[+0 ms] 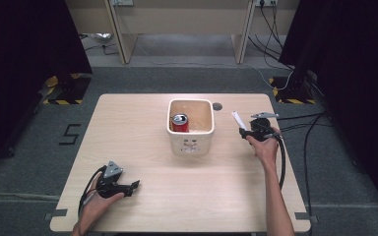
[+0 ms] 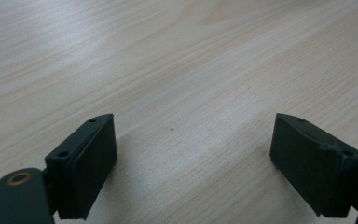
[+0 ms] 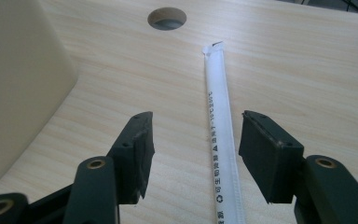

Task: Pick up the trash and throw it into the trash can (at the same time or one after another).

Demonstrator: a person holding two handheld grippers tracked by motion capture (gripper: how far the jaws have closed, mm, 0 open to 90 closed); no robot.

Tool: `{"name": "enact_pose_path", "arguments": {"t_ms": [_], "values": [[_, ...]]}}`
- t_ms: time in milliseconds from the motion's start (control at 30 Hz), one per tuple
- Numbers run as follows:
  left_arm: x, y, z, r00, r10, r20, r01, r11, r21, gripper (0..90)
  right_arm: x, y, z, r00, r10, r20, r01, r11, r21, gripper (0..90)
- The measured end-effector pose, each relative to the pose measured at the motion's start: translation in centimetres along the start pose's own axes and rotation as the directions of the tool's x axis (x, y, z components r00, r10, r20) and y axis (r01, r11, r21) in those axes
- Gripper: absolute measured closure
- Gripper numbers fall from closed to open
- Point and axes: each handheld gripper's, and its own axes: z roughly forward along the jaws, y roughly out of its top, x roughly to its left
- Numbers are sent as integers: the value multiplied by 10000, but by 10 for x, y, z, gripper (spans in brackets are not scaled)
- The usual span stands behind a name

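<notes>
Near the tabletop's [image 1: 142,147] right edge, our right gripper [image 3: 193,144] straddles the wrapped straw [image 3: 219,135], jaws apart, nothing grasped yet; lifting remains. Our left gripper [image 2: 193,158] rests spread, empty, front-left.

The floor [image 1: 39,142] left of the worktop [image 1: 142,147] carries a black mark shaped like the number 5 [image 1: 70,133]. The wrapped straw [image 3: 220,140] has a line of small printed characters [image 3: 216,163] along its paper, with a round sign at the near end; they are too small to read. The red can [image 1: 179,123] shows no readable brand.
</notes>
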Motion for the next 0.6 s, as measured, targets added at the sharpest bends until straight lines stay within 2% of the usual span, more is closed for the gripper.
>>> {"name": "enact_pose_path", "arguments": {"t_ms": [333,467,600], "values": [[0,0,0,10000,2,-1,-2,10000,0,140,-9,-7,12,9996,120,255,-127,9995,289,475],[0,0,0,10000,1,1,-1,10000,-1,140,-15,-11,19,9989,268,385,-288,9982,532,484],[0,0,0,10000,0,1,0,10000,0,140,-16,-14,24,9989,209,416,-240,9969,754,494]]}}
